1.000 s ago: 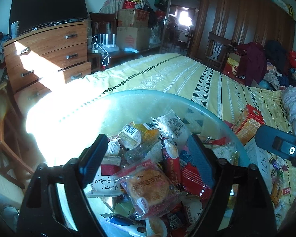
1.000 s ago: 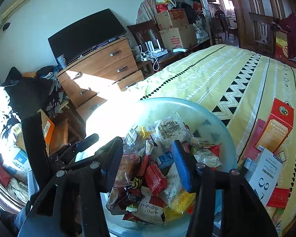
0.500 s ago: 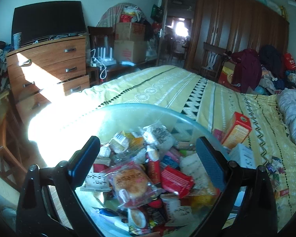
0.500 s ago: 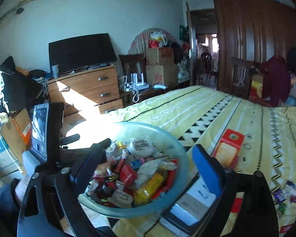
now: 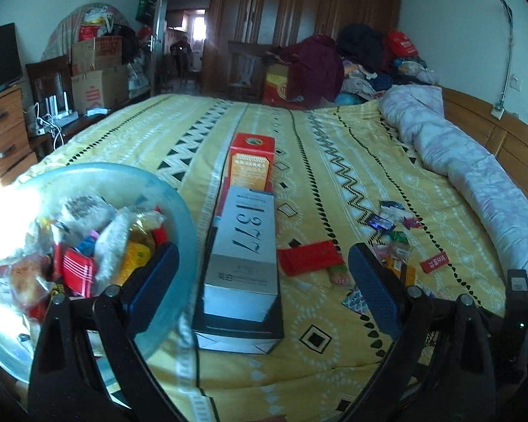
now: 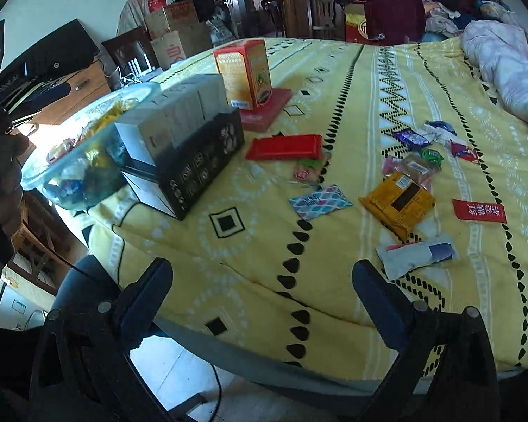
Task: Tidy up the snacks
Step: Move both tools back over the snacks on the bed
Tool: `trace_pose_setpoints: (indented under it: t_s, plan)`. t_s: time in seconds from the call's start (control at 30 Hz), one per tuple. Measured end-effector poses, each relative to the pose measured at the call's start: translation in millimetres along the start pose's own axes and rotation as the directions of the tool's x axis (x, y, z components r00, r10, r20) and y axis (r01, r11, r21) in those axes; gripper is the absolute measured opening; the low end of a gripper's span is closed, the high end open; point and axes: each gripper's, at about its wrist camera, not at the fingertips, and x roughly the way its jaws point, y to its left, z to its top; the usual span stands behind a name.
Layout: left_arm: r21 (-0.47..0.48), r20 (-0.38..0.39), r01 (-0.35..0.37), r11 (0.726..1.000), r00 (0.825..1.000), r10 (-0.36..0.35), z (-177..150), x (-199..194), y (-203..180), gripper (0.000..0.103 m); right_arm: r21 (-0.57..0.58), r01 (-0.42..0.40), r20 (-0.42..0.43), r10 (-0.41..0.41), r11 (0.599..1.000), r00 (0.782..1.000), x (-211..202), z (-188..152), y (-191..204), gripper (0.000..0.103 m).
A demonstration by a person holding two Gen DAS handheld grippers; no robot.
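Observation:
A clear blue-tinted bowl (image 5: 179, 211) (image 6: 88, 190) heaped with wrapped snacks sits at the left corner of the yellow patterned bed (image 5: 334, 183) (image 6: 352, 81). Several loose snack packets lie on the bedspread: a red packet (image 5: 309, 256) (image 6: 283, 146), a yellow-brown packet (image 6: 397, 202), a patterned sachet (image 6: 320, 201) and a white-blue packet (image 6: 417, 255). My left gripper (image 5: 260, 281) stands open, empty, over the grey box marked 1377 (image 5: 244, 242). My right gripper (image 6: 262, 293) is open and empty above the bed's near edge, short of the packets.
An orange box (image 5: 251, 161) (image 6: 244, 70) stands behind the grey box (image 6: 169, 119). A rolled quilt (image 5: 475, 168) lies along the bed's right side. A dresser with a TV (image 6: 52, 70), cartons (image 5: 98, 77) and a wardrobe line the room. A hand (image 6: 7, 176) shows at left.
Both grippers have swung right, away from the bowl, which now sits at the left of both views. The right gripper's jaws have opened wider and it has dropped toward the bed edge.

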Motion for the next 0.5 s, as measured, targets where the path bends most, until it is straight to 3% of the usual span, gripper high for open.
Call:
trace_pose_setpoints:
  t_s: [0.1, 0.23, 0.37, 0.5]
  plan:
    - [-0.021, -0.007, 0.001, 1.0, 1.0, -0.001, 0.4, -2.1, 5.6, 0.096, -0.148, 0.008, -0.053, -0.016, 0.989, 0.998, 28.8, 32.4, -7.9, 0.103]
    - [-0.046, -0.012, -0.006, 0.999, 1.0, 0.005, 5.6, -8.8, 20.5, 0.096, -0.354, -0.081, -0.141, 0.033, 0.932, 0.989, 83.0, 95.0, -12.3, 0.103]
    - [-0.067, -0.032, 0.018, 0.998, 0.999, -0.02, 7.7, -7.0, 23.5, 0.097, -0.499, -0.186, -0.306, 0.028, 0.846, 0.952, 155.5, 145.5, -10.0, 0.103]
    - [-0.073, -0.061, 0.044, 0.996, 0.997, -0.048, 6.4, 1.1, 25.5, 0.097, -0.611, -0.249, -0.415, -0.036, 0.751, 0.909, 215.7, 163.2, 1.1, 0.103]
